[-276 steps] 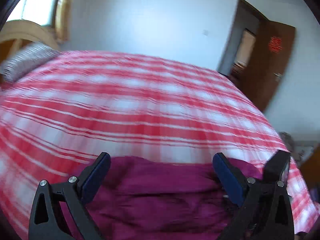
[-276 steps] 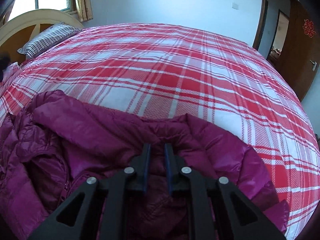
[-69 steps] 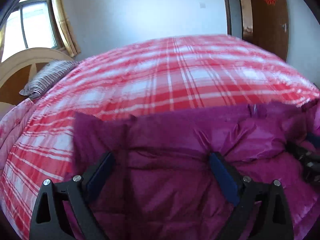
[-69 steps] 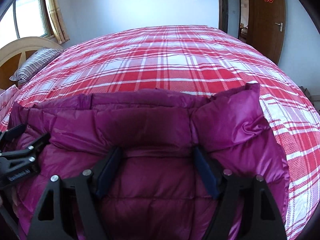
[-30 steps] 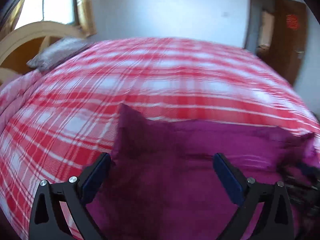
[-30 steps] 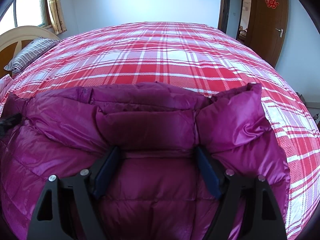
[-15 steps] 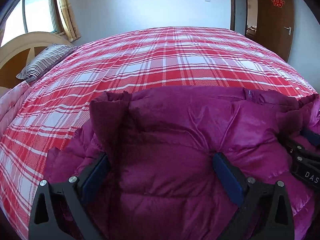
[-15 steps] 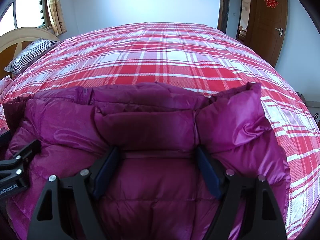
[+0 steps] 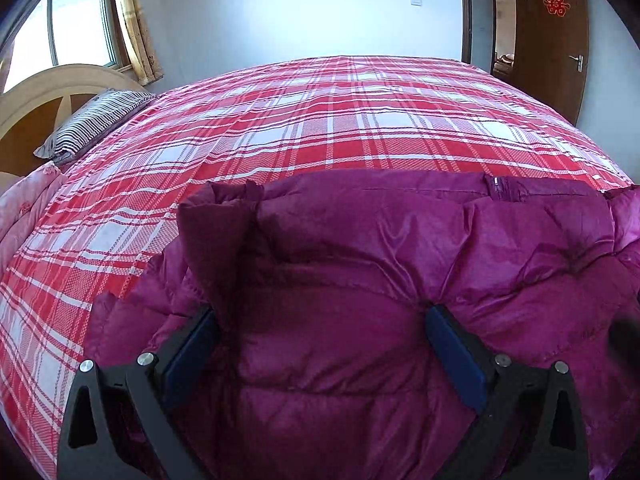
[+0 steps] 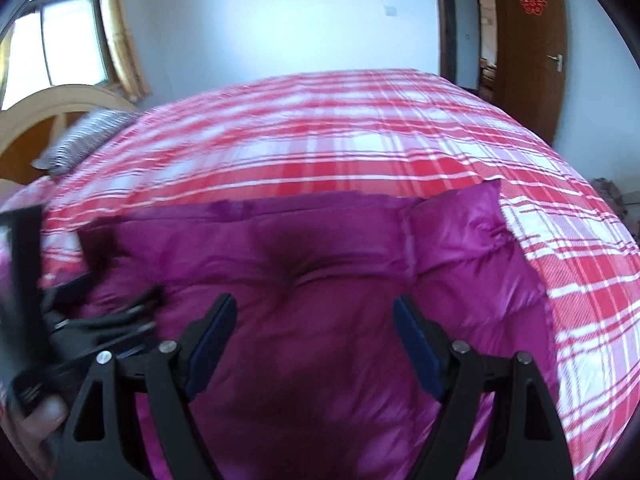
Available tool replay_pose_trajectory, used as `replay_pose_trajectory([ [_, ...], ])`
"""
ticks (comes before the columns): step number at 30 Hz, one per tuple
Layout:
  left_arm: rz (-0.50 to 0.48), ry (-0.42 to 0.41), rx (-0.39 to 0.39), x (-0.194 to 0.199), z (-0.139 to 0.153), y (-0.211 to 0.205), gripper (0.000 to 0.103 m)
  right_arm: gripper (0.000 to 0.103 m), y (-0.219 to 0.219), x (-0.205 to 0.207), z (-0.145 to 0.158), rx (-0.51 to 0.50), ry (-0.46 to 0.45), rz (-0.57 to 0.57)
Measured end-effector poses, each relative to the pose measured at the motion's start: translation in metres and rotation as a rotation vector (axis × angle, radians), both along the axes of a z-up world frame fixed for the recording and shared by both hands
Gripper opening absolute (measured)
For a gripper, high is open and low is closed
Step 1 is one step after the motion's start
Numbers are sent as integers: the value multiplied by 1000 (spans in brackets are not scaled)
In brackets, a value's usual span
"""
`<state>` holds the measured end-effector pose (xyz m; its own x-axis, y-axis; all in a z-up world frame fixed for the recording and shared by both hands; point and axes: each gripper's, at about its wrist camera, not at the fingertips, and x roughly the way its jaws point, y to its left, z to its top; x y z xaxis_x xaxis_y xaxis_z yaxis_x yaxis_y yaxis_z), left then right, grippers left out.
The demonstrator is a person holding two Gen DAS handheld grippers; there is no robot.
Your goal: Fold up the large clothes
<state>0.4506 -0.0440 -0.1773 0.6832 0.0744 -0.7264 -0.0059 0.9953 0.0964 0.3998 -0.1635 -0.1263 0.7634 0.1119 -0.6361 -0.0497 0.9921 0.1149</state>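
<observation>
On the near edge of a plaid-covered bed (image 9: 360,120), a magenta puffer jacket (image 9: 360,280) lies folded into a thick bundle. Left tool (image 9: 320,344) rests wide astride it; right tool (image 10: 314,332), its jaws opening, hovers empty above. Folding looks nearly done; next likely calls for pressing flat.

Left hand-held gripper (image 9: 320,344) points steeply downward, jaws spread wide, blue pads (image 9: 454,350) pushed into the purple jacket (image 9: 360,248) on both sides without pinching it. Right hand-held gripper (image 10: 314,330) tilts down too, its jaws opening, jacket fabric lying between the fingers but not clamped. In the blurred right wrist view, a bare hand (image 10: 38,420) grips the left tool's handle.
</observation>
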Motion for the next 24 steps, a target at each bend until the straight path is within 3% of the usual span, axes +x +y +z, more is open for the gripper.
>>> replay_pose_trajectory([
  [4,1,-2,2,0,0,0,102,84,18,-6,-19,-58,12,27],
  [9,4,-1,10,1,0,-1,102,87,14,3,-29,-43,44,20],
  [24,4,-2,11,0,0,-1,102,89,19,7,-35,-67,73,14],
])
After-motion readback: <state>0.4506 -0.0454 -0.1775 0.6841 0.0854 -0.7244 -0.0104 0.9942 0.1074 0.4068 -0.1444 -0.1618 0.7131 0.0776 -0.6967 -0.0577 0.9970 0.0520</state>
